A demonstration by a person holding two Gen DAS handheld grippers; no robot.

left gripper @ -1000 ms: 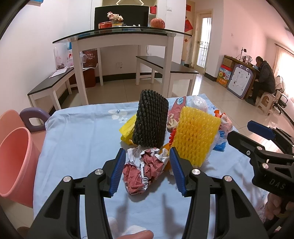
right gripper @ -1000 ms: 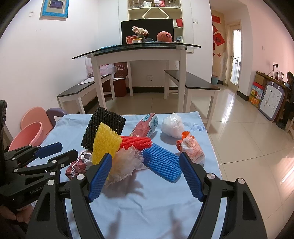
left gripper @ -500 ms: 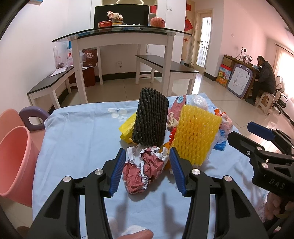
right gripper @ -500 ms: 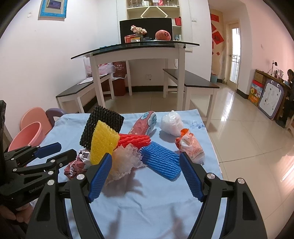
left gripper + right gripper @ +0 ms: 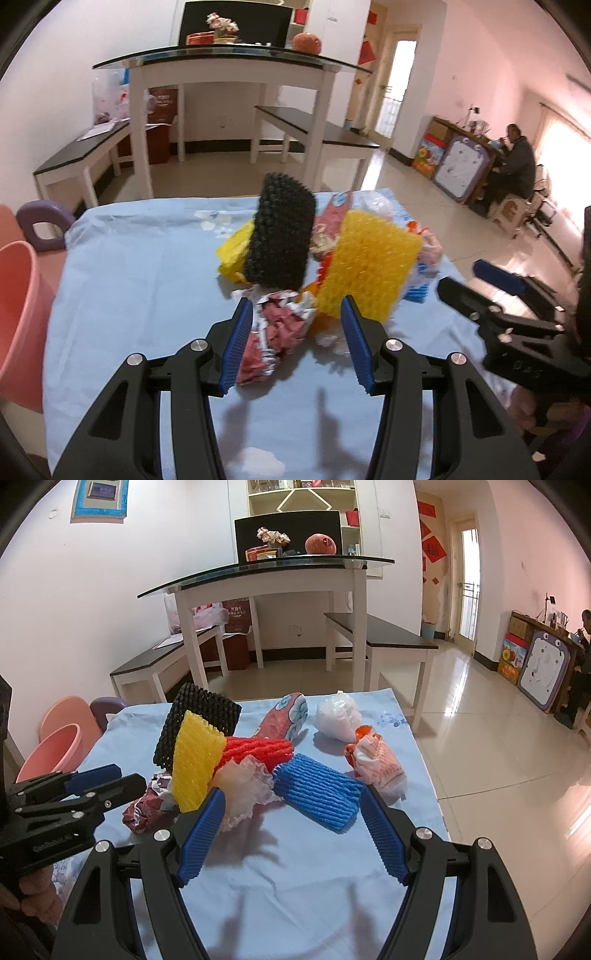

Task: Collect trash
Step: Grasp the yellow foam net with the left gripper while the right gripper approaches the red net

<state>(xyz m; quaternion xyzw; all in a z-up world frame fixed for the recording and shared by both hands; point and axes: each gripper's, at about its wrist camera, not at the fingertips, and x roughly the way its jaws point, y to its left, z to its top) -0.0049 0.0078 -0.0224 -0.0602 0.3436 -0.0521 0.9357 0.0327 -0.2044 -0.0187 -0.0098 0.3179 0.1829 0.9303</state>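
A heap of trash lies on the blue-clothed table (image 5: 133, 295). My left gripper (image 5: 295, 314) is open, its jaws on either side of a crumpled red-and-white wrapper (image 5: 275, 332), which also shows in the right wrist view (image 5: 144, 805). Behind it stand a black foam net (image 5: 282, 243) and a yellow foam net (image 5: 367, 266). My right gripper (image 5: 291, 799) is open and empty above the cloth, just short of a blue foam net (image 5: 317, 790) and a whitish foam net (image 5: 243, 786). A red foam net (image 5: 258, 749), a white plastic bag (image 5: 338, 716) and an orange wrapper (image 5: 376, 764) lie beyond.
A pink bucket (image 5: 14, 317) stands at the table's left edge, also seen in the right wrist view (image 5: 51, 749). A purple potty (image 5: 42, 225) sits behind it. A white glass-topped table (image 5: 273, 576) and benches stand beyond. A person (image 5: 517, 158) sits far right.
My left gripper has moved slightly forward around the red-and-white wrapper. My right gripper has edged closer to the blue and whitish foam nets. Both jaws stay open.
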